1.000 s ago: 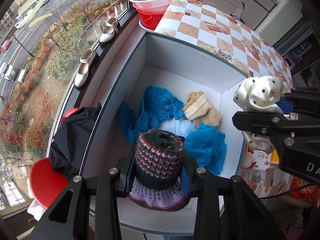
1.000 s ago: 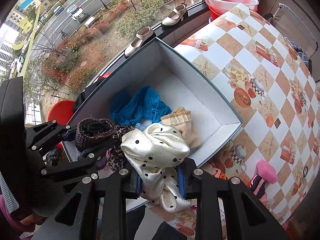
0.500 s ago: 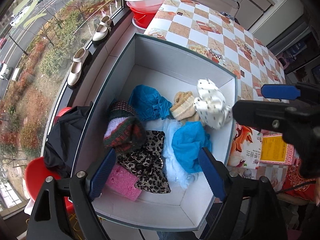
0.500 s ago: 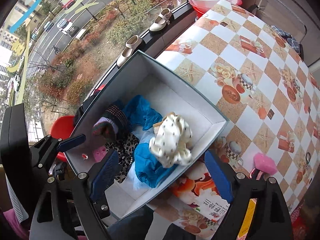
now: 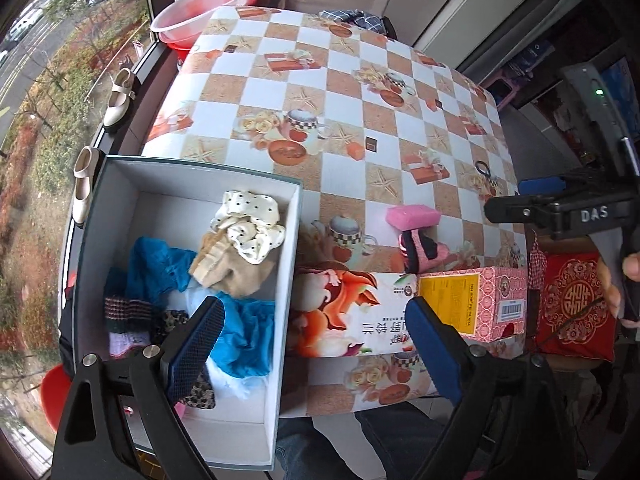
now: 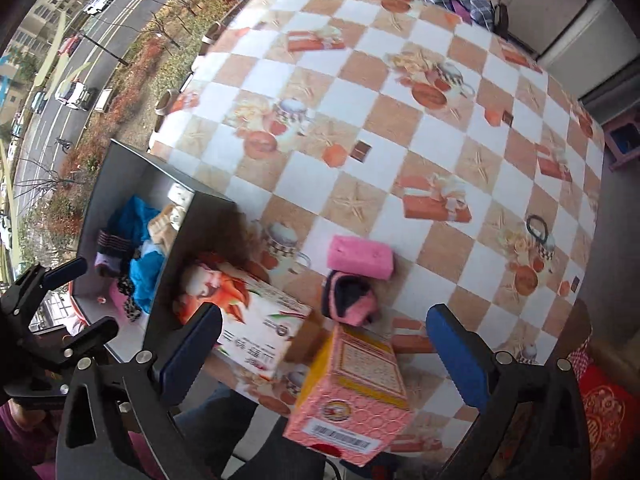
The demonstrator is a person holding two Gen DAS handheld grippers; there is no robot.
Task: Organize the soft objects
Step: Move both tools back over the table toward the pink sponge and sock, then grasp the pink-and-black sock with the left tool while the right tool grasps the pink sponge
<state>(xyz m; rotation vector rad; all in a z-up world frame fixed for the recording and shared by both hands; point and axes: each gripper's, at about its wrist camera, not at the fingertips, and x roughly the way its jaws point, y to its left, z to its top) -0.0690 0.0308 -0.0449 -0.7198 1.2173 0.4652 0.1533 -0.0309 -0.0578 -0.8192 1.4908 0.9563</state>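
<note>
Checkered table (image 5: 400, 92), both hand-held grippers wide, empty

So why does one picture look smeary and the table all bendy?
Right wrist view: motion blur smears the box edge and carton. Left wrist view: sharper, the spotted cloth is crisp. Both views: the fisheye lens curves the table and darkens the corners.
</note>
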